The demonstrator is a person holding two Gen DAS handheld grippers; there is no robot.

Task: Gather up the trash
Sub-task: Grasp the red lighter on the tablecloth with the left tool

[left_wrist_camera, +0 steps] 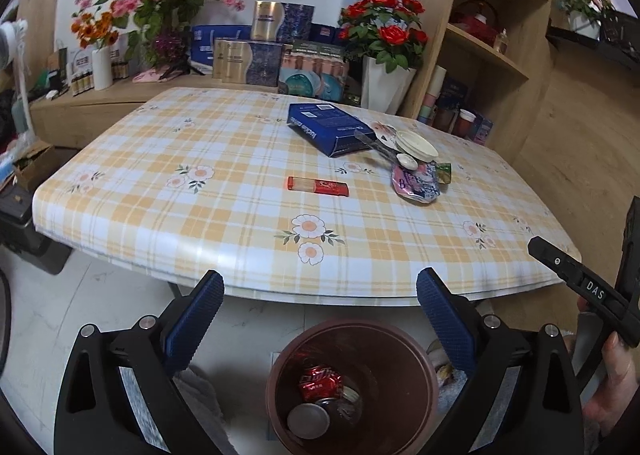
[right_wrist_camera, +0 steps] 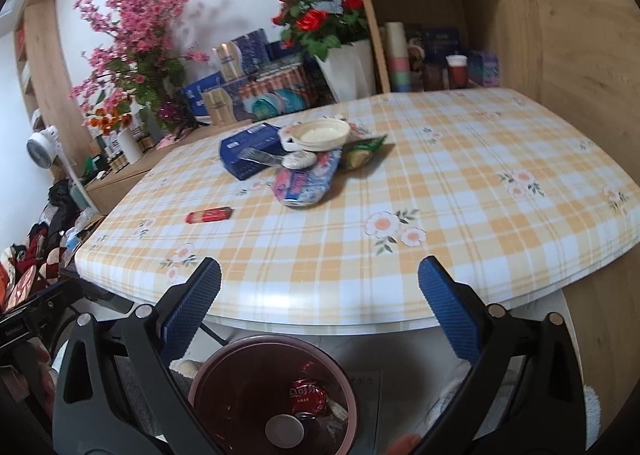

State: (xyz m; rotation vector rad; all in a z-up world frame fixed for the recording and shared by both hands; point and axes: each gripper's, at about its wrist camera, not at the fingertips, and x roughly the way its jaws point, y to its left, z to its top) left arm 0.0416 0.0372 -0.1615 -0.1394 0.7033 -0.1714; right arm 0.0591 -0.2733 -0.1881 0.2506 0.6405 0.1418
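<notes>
Both the left gripper (left_wrist_camera: 320, 291) and the right gripper (right_wrist_camera: 320, 283) stand wide apart, holding nothing. Below them, the brown bin (left_wrist_camera: 416, 371) contains a crushed red can (left_wrist_camera: 320, 382) with white lettering. "DAS" is legible on the right gripper.

"DAS" on the right gripper (left_wrist_camera: 592, 289), other labels too blurred to read

A bin (left_wrist_camera: 352, 387) stands on the floor before the counter's (left_wrist_camera: 240, 239) near edge, a crushed can (left_wrist_camera: 320, 377) inside it. On the counter, a small packet (left_wrist_camera: 318, 187) lies mid-way; behind it a box (left_wrist_camera: 328, 127), with wrappers (left_wrist_camera: 418, 183) and what seems a lid (left_wrist_camera: 416, 143) piled toward the right edge.
</notes>
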